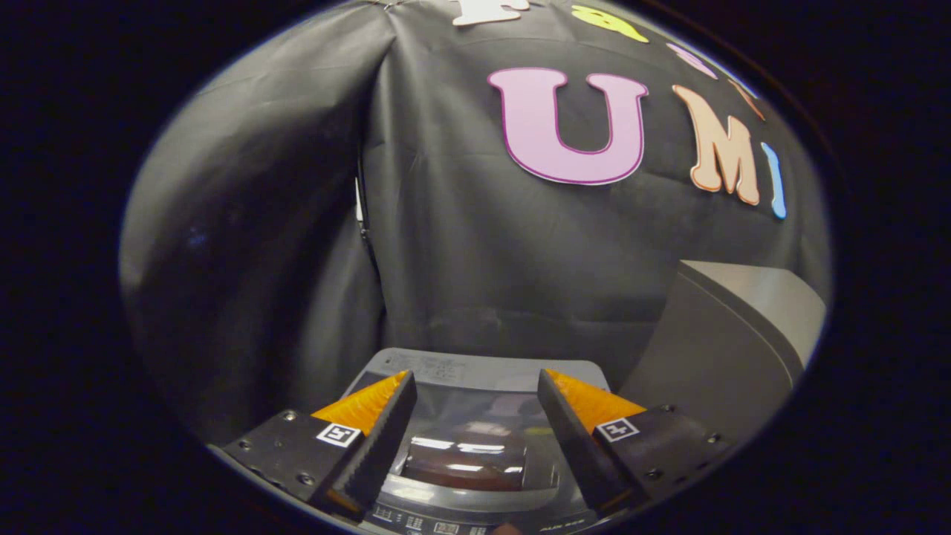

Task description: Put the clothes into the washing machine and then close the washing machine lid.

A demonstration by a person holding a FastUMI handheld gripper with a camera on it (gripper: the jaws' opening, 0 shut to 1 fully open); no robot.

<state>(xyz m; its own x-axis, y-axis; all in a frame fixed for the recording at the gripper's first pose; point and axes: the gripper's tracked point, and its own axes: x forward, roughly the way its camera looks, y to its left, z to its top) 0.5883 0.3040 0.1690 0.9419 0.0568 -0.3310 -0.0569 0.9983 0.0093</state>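
1. gripper (475, 386): the two fingers stand spread wide apart with nothing between them; neither finger touches anything.
2. washing machine (475, 483): a grey top-loading unit sits directly below and just ahead of the fingers, seen from above.
3. lid (468, 449): lies flat and closed on top of the washing machine. its dark glossy window panel shows between the two fingers and carries bright reflections.
4. control panel (446, 524): a strip with small markings runs along the near edge of the washing machine, below the lid; the markings are too small to make out.
5. rear section (475, 368): the pale grey back part of the washing machine top lies beyond the lid, between the fingertips and the booth wall.
6. clothes: whether any lie inside the washing machine cannot be told; the window shows reflections and dark tones.
7. grey box (732, 349): a plain, slanted grey body stands just beside the washing machine on its right.
8. booth wall (461, 253): black creased cloth hangs behind the washing machine.
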